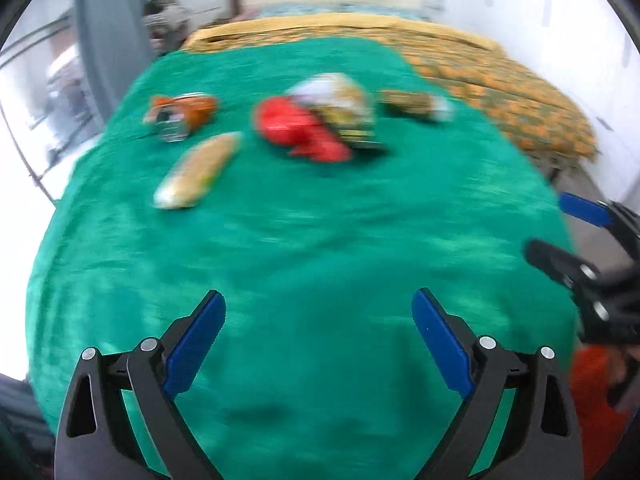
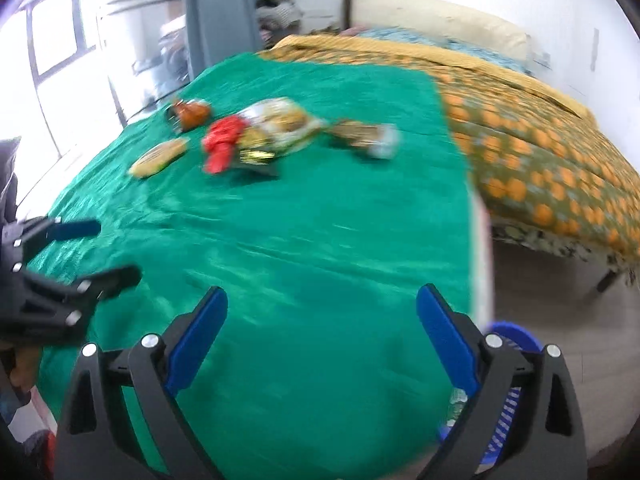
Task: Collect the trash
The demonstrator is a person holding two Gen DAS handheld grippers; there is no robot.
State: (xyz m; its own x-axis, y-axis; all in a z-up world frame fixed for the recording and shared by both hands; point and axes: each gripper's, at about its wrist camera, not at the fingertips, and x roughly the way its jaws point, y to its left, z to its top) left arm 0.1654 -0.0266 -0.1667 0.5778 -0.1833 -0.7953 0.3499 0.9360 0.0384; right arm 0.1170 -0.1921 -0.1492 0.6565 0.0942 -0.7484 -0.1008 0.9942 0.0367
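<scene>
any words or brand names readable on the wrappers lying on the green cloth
None can be read; both views are motion-blurred.
Long yellow snack packet: print smeared, unreadable.
Crumpled red wrapper: no legible text.
Pale silver-and-yellow snack bag: graphics only, blurred.
Orange foil wrapper: unreadable.
Brown-and-white packet: unreadable.

Left hand-held gripper (image 1: 319,312) gapes above green cloth (image 1: 320,240); wrappers (image 1: 316,120) lie far off.
</scene>
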